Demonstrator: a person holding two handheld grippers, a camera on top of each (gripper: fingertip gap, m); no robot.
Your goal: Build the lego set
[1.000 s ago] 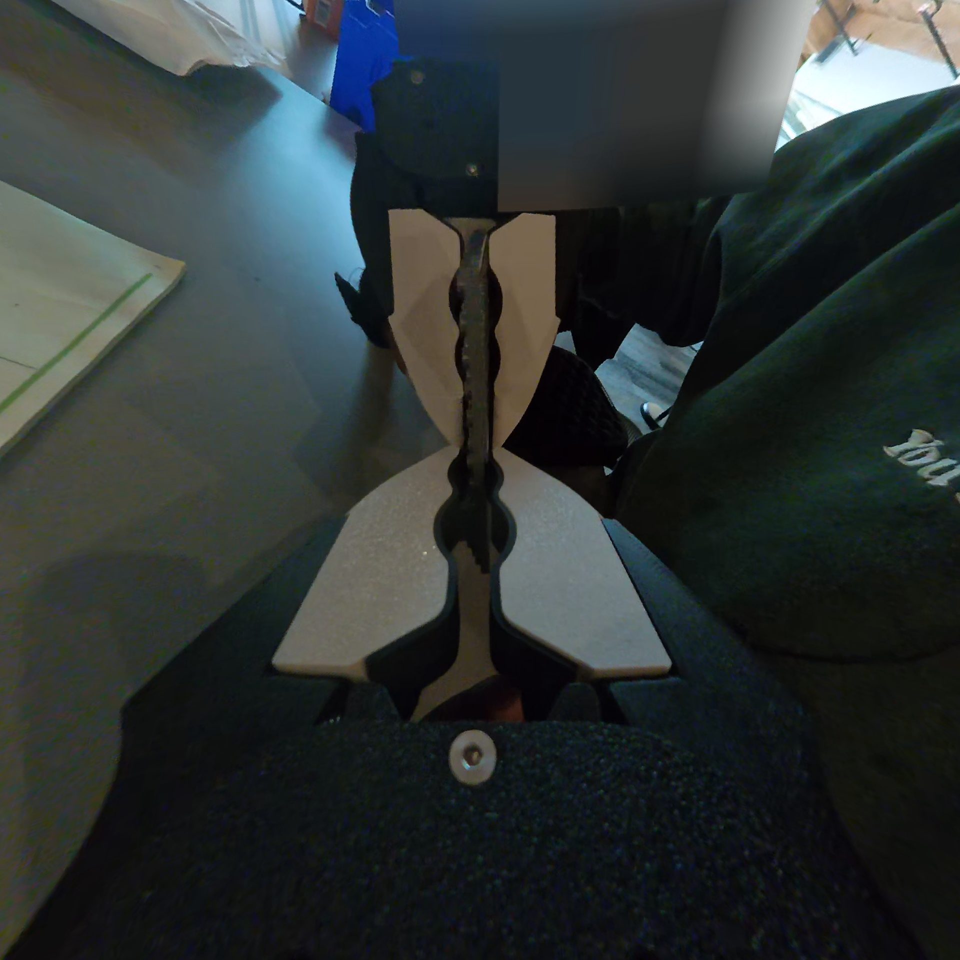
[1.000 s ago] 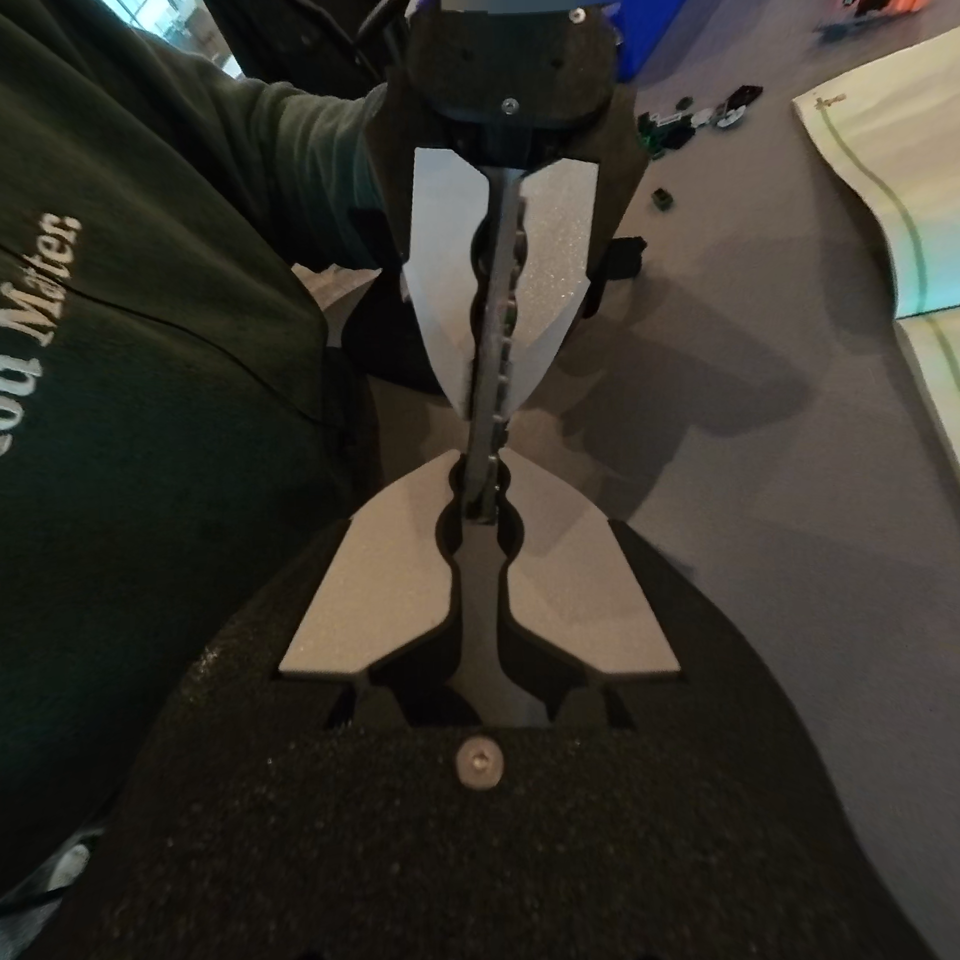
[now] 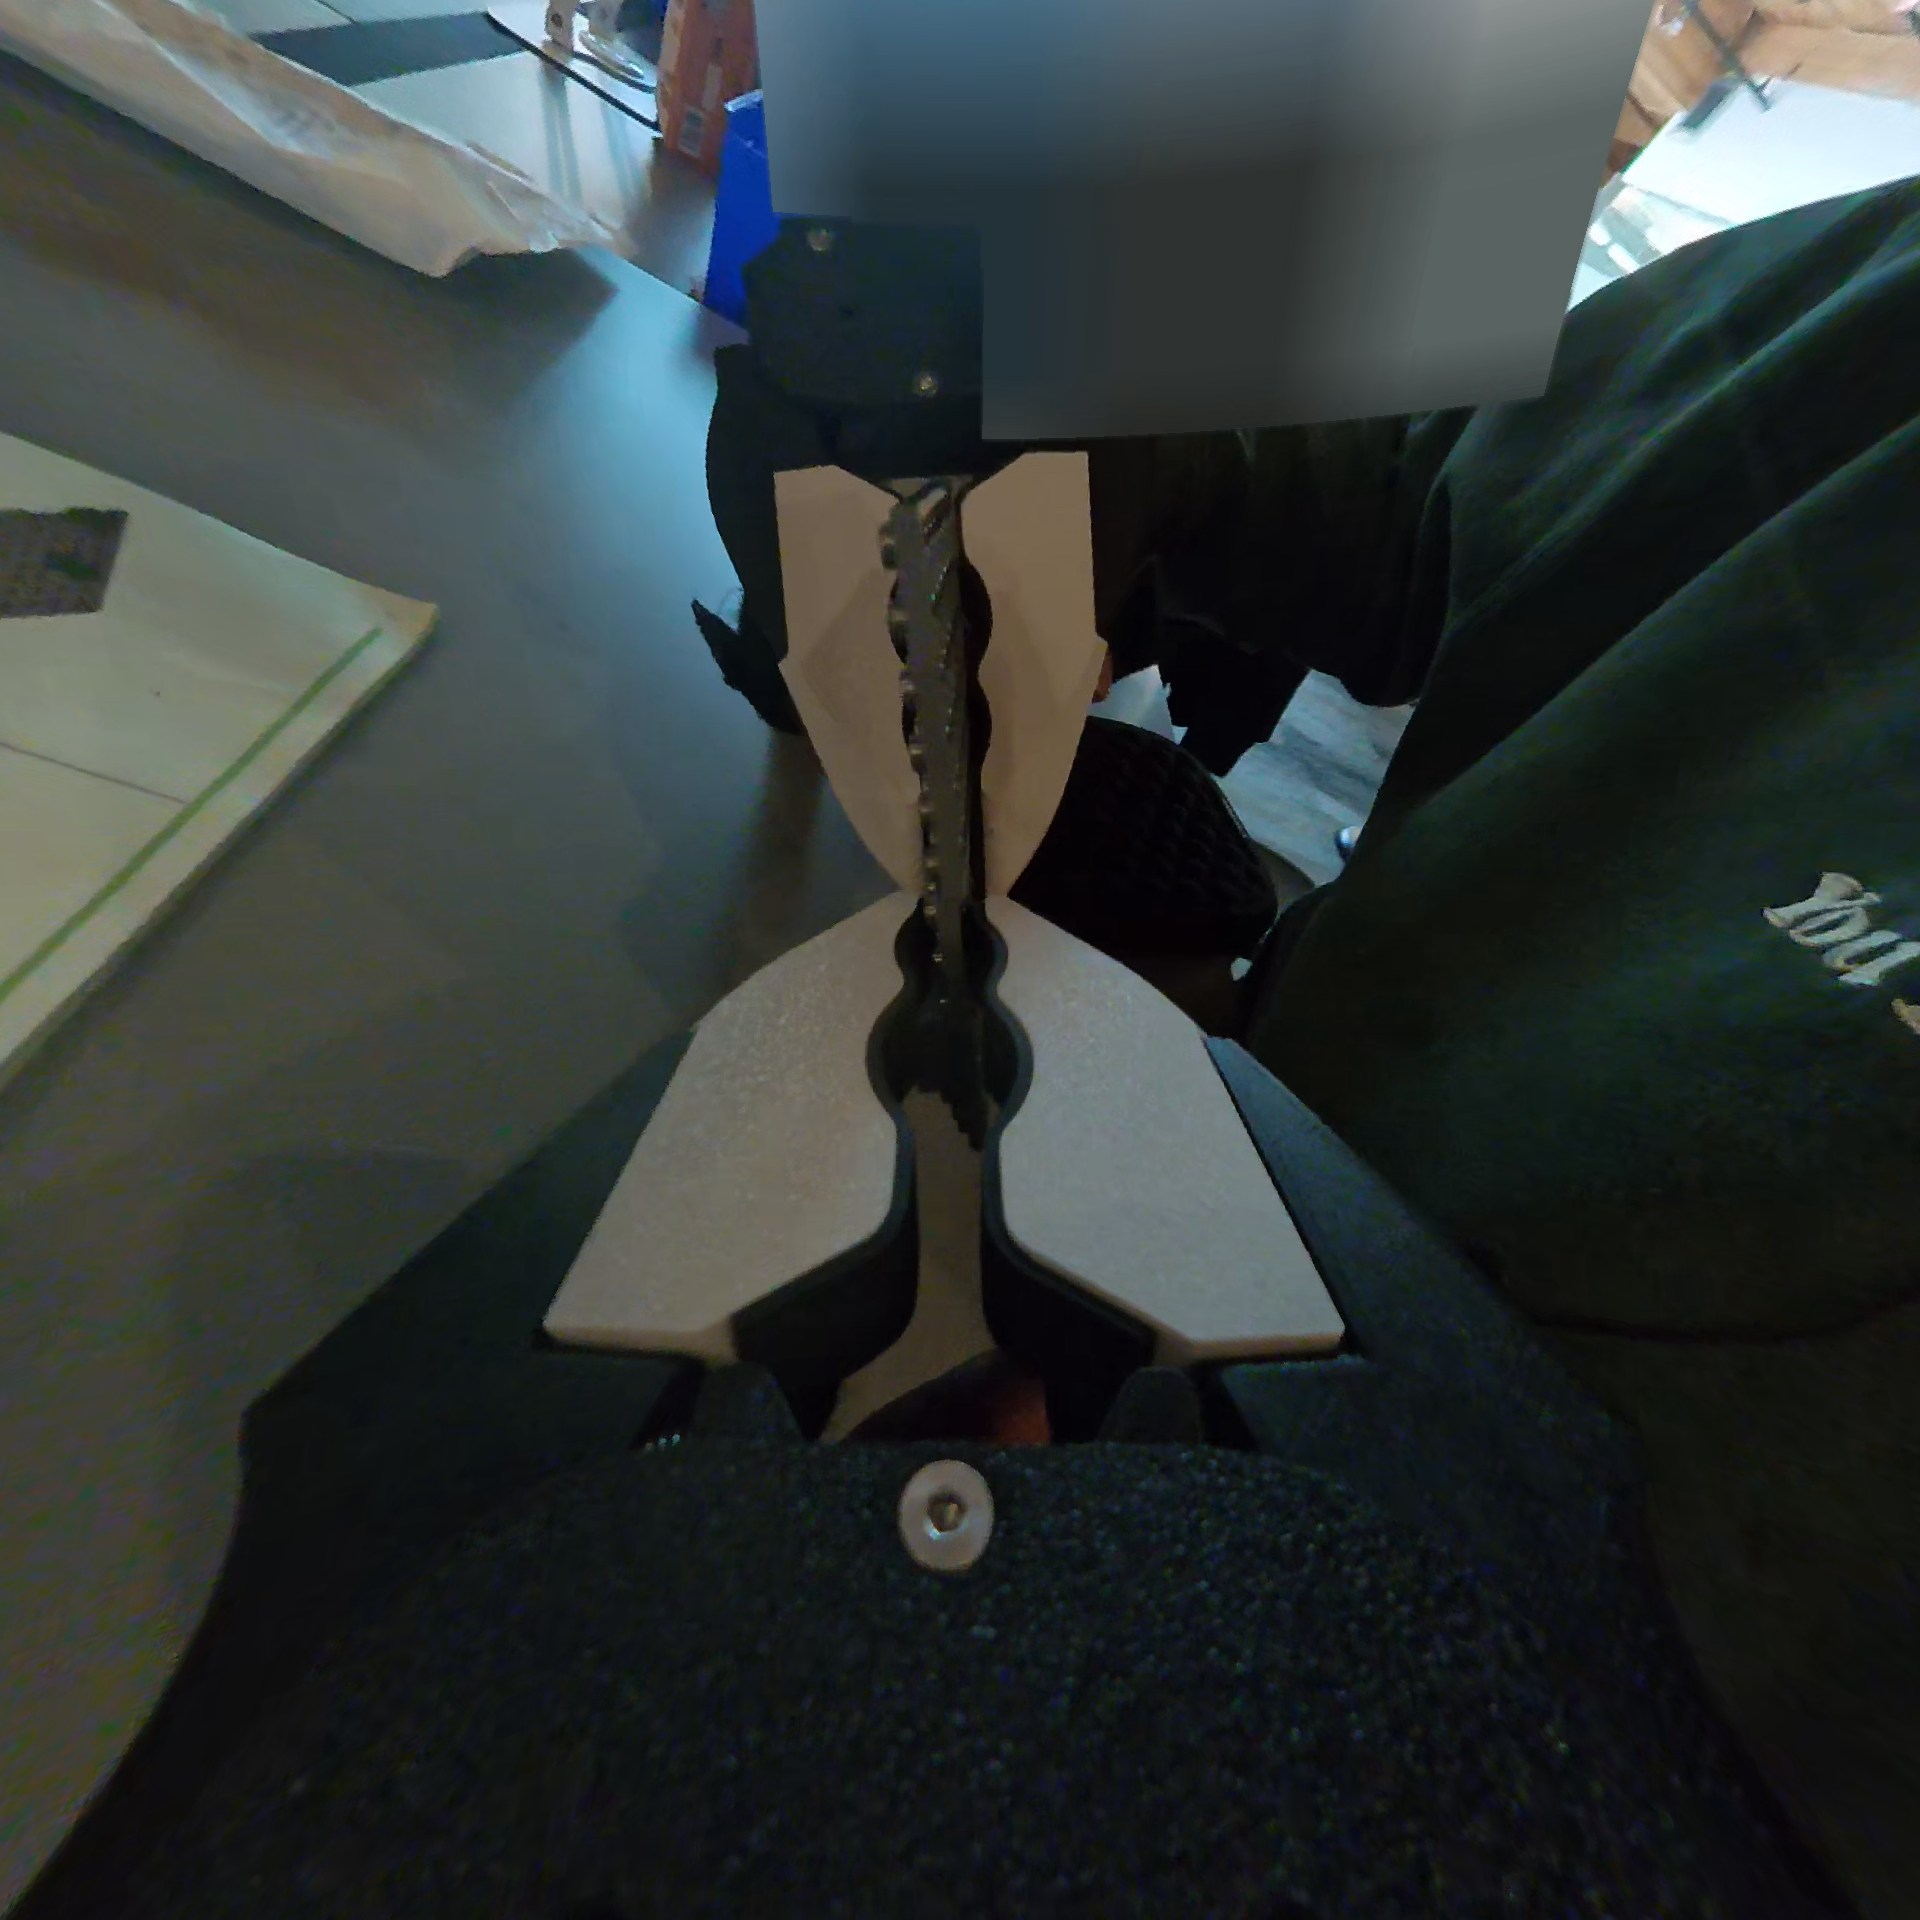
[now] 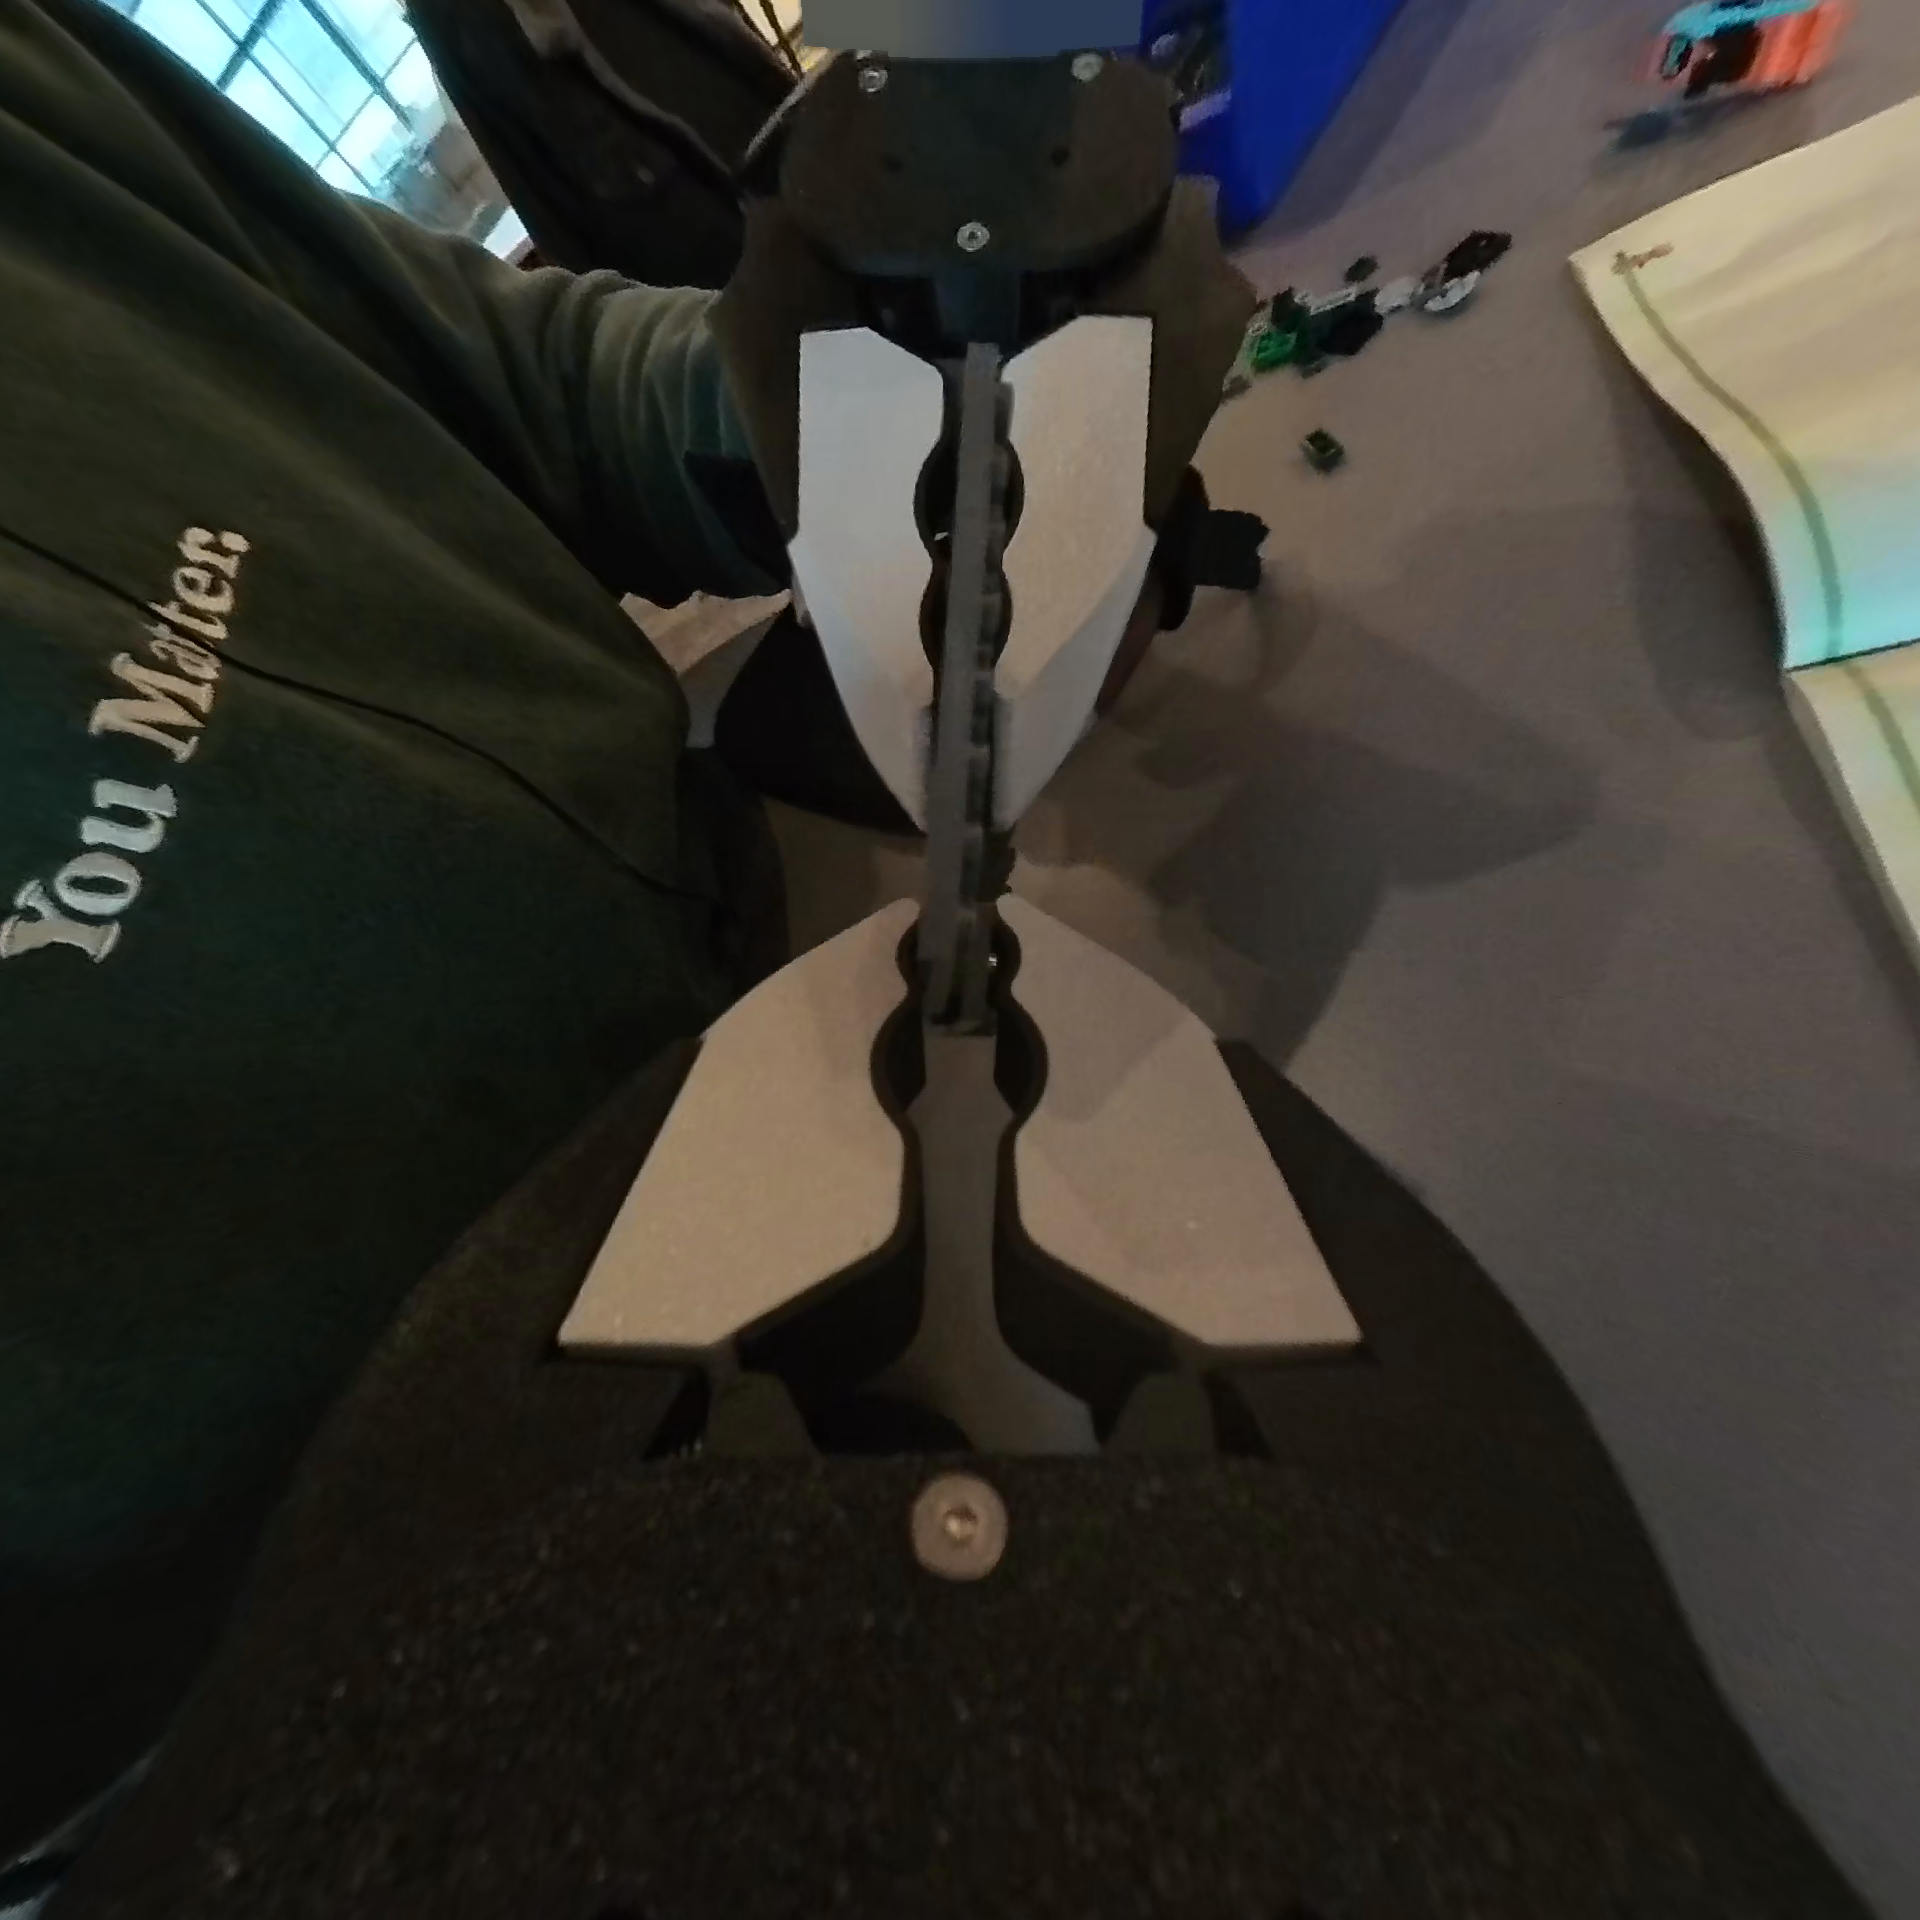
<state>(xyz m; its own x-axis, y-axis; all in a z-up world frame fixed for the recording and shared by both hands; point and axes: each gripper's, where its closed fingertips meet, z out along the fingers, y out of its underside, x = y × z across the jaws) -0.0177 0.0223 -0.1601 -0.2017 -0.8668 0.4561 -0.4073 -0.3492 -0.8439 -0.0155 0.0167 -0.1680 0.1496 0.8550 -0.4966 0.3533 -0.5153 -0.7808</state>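
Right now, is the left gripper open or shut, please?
Shut: the left gripper clamps one end of a thin studded grey Lego plate between its white fingers.

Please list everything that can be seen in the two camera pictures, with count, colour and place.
lego strip: one, long, dark grey, studded, held at both ends between the two grippers.
loose lego pieces: several, black, green, white, far on the table.
table: one, grey.
instruction sheets: pale with green line, left and right table edges.
blue box: one, far side.
plastic bag: one, pale, far left.
person's sweatshirt: dark green, near side.
left gripper: shut on the strip.
right gripper: shut on the strip.
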